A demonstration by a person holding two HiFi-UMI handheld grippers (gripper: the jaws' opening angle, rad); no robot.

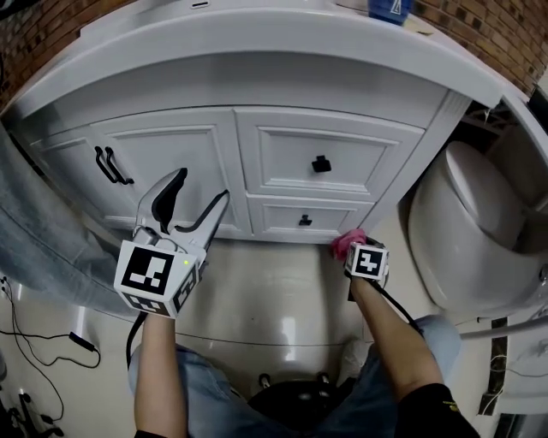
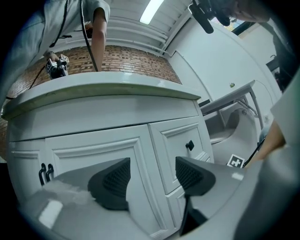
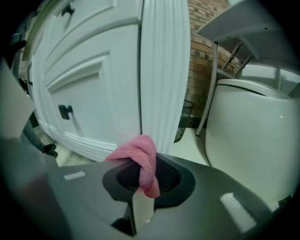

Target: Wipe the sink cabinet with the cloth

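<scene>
The white sink cabinet (image 1: 257, 162) has doors and drawers with black handles. My right gripper (image 1: 353, 248) is shut on a pink cloth (image 1: 348, 243), low at the cabinet's bottom right corner. In the right gripper view the pink cloth (image 3: 143, 161) is pinched between the jaws just short of the fluted corner post (image 3: 164, 70). My left gripper (image 1: 199, 205) is open and empty in front of the left door; in the left gripper view its fingers (image 2: 112, 183) frame the sink cabinet (image 2: 117, 154) with a wide gap.
A white toilet (image 1: 479, 239) stands close to the cabinet's right. A blue object (image 1: 387, 8) sits on the countertop. Black cables (image 1: 51, 342) lie on the glossy floor at left. A person's grey sleeve (image 1: 38, 248) is at far left. My knees (image 1: 291, 402) are below.
</scene>
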